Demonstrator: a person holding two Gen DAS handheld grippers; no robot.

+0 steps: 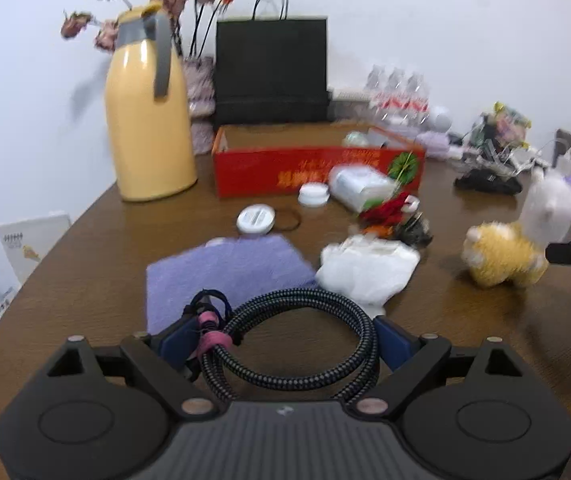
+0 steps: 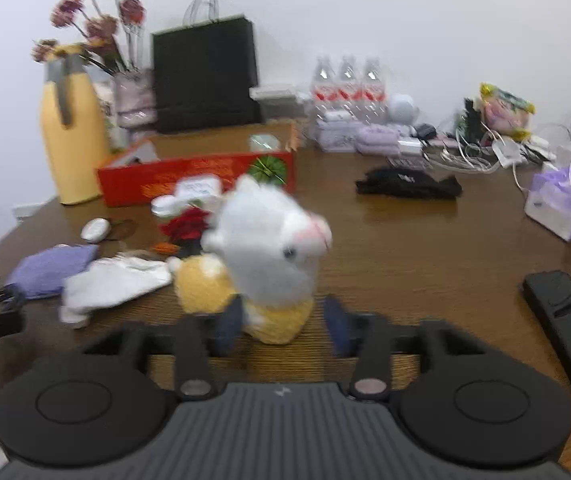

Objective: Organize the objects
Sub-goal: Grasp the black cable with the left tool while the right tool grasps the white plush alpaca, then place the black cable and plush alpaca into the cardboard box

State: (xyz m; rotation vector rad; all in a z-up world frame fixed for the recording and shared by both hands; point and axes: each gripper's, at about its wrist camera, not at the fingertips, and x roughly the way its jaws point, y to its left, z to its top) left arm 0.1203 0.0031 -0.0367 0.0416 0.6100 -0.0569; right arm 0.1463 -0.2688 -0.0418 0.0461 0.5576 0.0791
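Observation:
My left gripper [image 1: 285, 336] holds a coiled black braided cable [image 1: 297, 344] with a pink tie between its blue fingers, above the table's front. My right gripper [image 2: 285, 328] has its fingers on either side of a yellow and white plush toy [image 2: 269, 256]; the toy stands between them on the wooden table [image 2: 425, 248]. The plush also shows in the left wrist view [image 1: 513, 248]. A red open box [image 1: 317, 168] stands further back; it shows in the right wrist view [image 2: 201, 176] too.
A purple cloth [image 1: 225, 272], white cloth [image 1: 369, 268], white lids [image 1: 255, 218], red flowers [image 1: 385, 212] and a white bottle [image 1: 361, 186] lie mid-table. A yellow jug [image 1: 149, 112], black bag [image 1: 271, 68], water bottles [image 2: 345, 88] and cables [image 2: 485, 152] stand behind.

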